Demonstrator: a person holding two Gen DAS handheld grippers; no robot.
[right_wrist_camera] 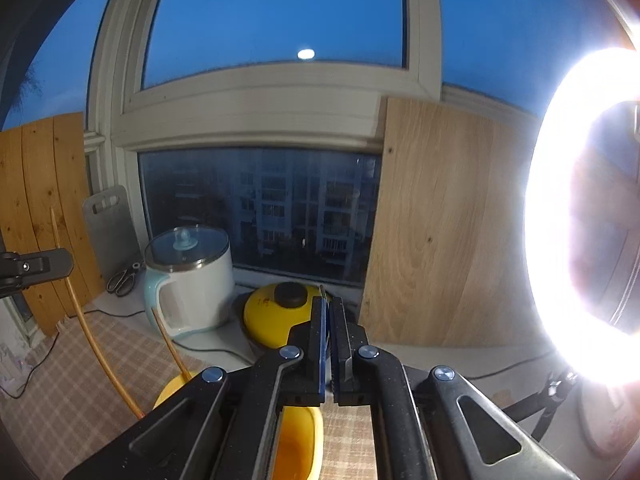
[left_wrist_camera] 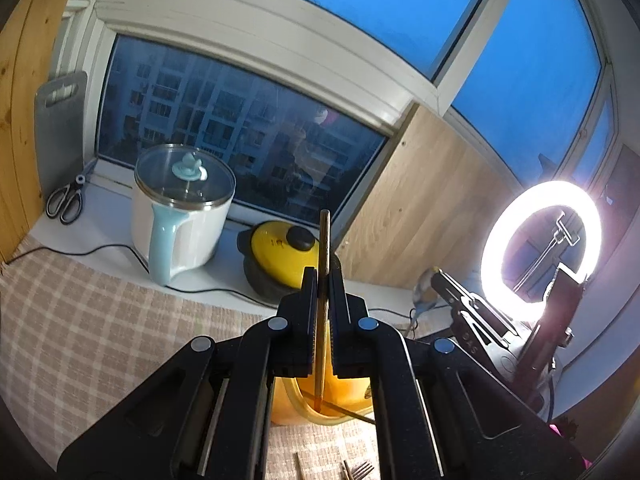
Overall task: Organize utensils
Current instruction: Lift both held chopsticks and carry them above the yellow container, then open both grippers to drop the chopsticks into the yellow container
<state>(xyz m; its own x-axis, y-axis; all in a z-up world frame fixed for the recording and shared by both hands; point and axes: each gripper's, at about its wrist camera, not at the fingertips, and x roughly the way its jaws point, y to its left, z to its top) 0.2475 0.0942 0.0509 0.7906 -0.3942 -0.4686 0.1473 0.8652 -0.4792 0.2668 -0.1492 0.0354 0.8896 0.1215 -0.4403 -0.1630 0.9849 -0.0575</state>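
Observation:
My left gripper (left_wrist_camera: 324, 276) is shut on a wooden chopstick (left_wrist_camera: 325, 240) that stands upright. Its lower tip dips into a yellow holder cup (left_wrist_camera: 352, 394), where a second chopstick (left_wrist_camera: 348, 410) lies slanted. In the right wrist view the left gripper (right_wrist_camera: 60, 264) shows at the left edge with its chopstick (right_wrist_camera: 86, 332) reaching down beside the yellow cup (right_wrist_camera: 308, 432). My right gripper (right_wrist_camera: 329, 304) is shut on a thin blue-handled utensil (right_wrist_camera: 322, 344), held edge-on just above the cup. From the left wrist view the right gripper (left_wrist_camera: 436, 278) is off to the right, with the utensil's rounded end (left_wrist_camera: 423, 286) sticking out.
A checked cloth (left_wrist_camera: 100, 340) covers the table. On the sill behind stand a white pot with a glass lid (left_wrist_camera: 182, 216), a yellow casserole (left_wrist_camera: 282, 258), scissors (left_wrist_camera: 66, 200) and a grey cutting board (left_wrist_camera: 60, 128). A bright ring light (left_wrist_camera: 540, 240) stands at the right. More utensils, including a fork (left_wrist_camera: 362, 470), lie near the front.

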